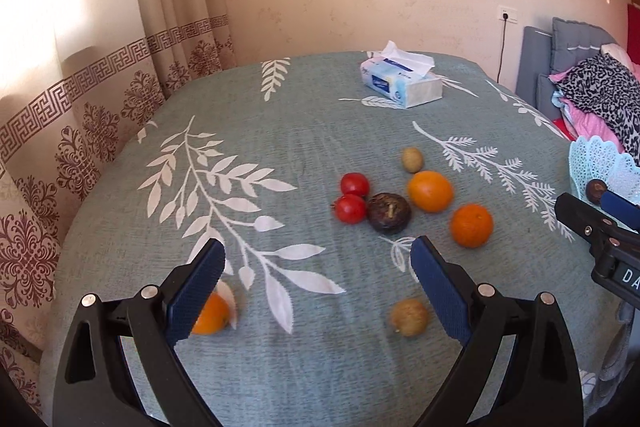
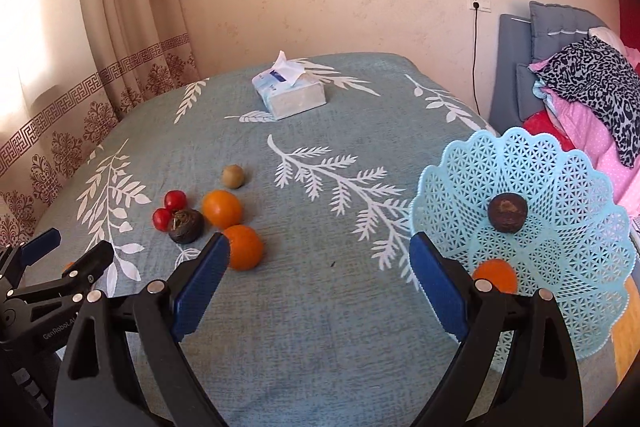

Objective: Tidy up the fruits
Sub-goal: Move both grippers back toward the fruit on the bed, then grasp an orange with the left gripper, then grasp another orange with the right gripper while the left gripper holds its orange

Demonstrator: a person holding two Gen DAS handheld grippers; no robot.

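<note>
- My left gripper [image 1: 318, 285] was wide open and held nothing; it hung above the tablecloth [image 1: 280, 155].
- My right gripper [image 2: 318, 281] was also wide open and empty, just beside the blue basket [image 2: 580, 187].
- In the basket lay one dark fruit [image 2: 507, 213] and one orange [image 2: 495, 274].
- Two tomatoes [image 1: 352, 197], a dark fruit [image 1: 389, 212] and two oranges [image 1: 448, 207] lay close together on the cloth, well apart from the tissue box [image 1: 400, 83].
</note>
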